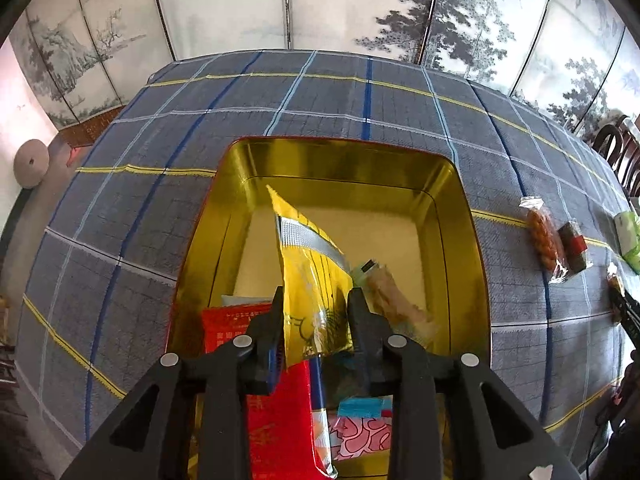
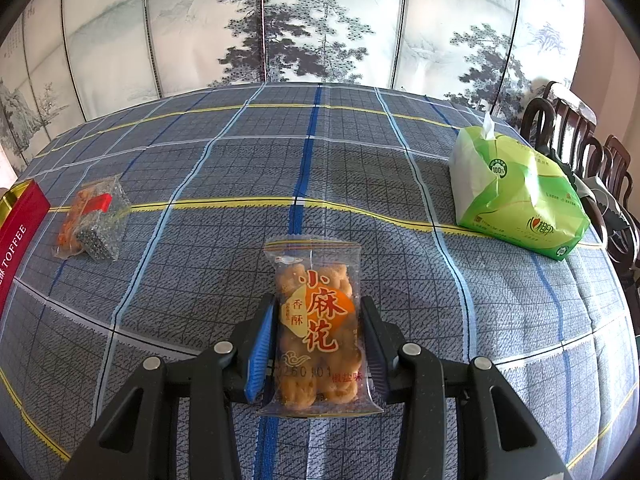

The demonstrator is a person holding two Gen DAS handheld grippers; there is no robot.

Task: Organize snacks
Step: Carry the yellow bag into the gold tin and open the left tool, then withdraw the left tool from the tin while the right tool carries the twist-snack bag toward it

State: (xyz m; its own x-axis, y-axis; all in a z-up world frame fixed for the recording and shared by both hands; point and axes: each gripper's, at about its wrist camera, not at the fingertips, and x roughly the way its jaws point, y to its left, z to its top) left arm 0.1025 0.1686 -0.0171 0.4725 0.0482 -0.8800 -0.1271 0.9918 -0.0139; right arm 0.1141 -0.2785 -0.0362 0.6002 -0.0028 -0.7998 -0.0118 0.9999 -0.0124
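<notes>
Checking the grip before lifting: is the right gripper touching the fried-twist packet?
Touching. The right wrist view shows the right gripper against both sides of the fried-twist packet, the wrapper narrower there than below.

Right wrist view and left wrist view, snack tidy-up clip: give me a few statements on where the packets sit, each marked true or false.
1. The twist-snack packet lies between the right gripper's fingers. True.
2. The gold tin holds no snacks. False: several packets, including a red packet, lie inside.
3. The green tissue pack is on the plaid tablecloth. True.
4. The yellow packet between the left gripper's fingers is over bare cloth. False: it is over the tin.
</notes>
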